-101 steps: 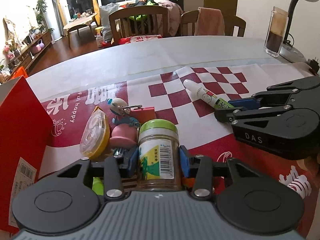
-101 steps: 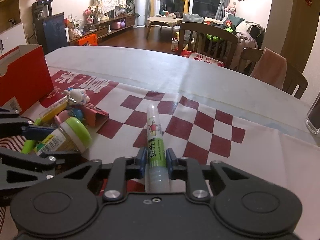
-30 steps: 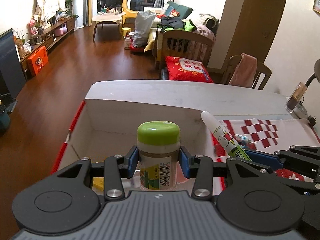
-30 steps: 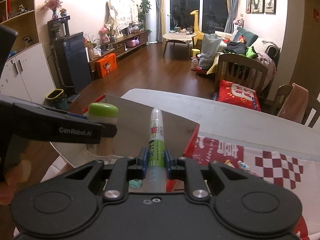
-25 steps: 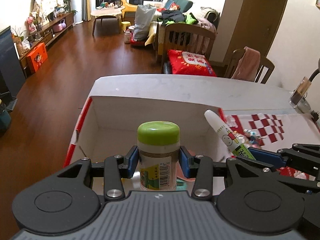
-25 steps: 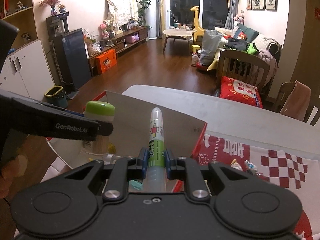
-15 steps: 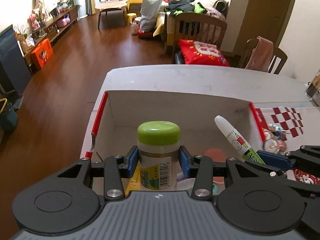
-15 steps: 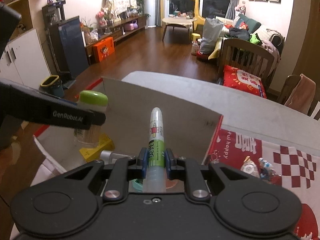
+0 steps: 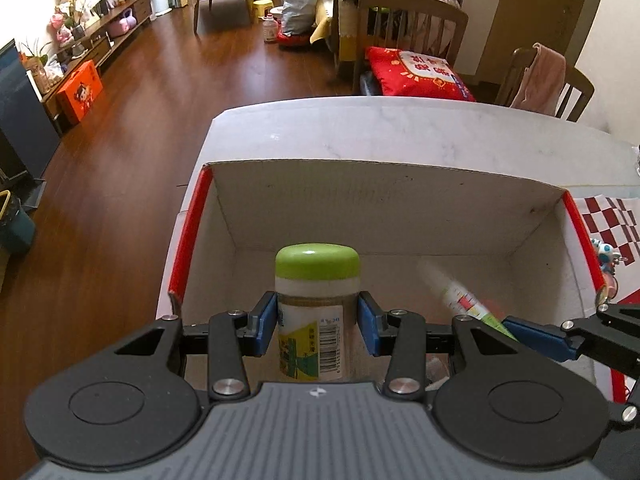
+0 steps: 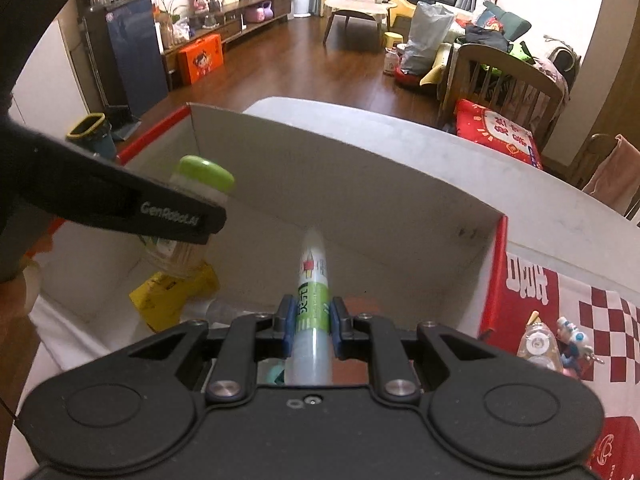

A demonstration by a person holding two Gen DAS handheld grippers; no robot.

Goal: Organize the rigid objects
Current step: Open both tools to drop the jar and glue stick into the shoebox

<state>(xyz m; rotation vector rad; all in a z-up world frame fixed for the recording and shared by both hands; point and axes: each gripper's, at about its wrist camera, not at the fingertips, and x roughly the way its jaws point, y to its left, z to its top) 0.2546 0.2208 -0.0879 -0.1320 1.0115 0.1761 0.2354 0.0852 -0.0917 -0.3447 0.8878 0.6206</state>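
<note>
My left gripper [image 9: 318, 322] is shut on a clear jar with a green lid [image 9: 317, 280] and holds it upright over the open red-and-white cardboard box [image 9: 380, 196]. My right gripper [image 10: 312, 318] is shut on a white and green glue tube [image 10: 313, 276], pointed into the same box [image 10: 360, 184]. The jar [image 10: 200, 184] and the left gripper also show at the left of the right wrist view. The tube [image 9: 460, 298] and right gripper show at the right of the left wrist view.
Inside the box lie a yellow packet [image 10: 172, 292] and other small items. To its right, on the red checked cloth [image 10: 600, 320], lie a clear tape dispenser [image 10: 536, 344] and a small figurine keychain [image 10: 572, 340]. Chairs stand behind the marble table [image 9: 400, 128].
Both grippers have moved forward and tilted down over the box, carrying the jar and the tube lower into its opening. Earlier they lifted these from the cloth.
</note>
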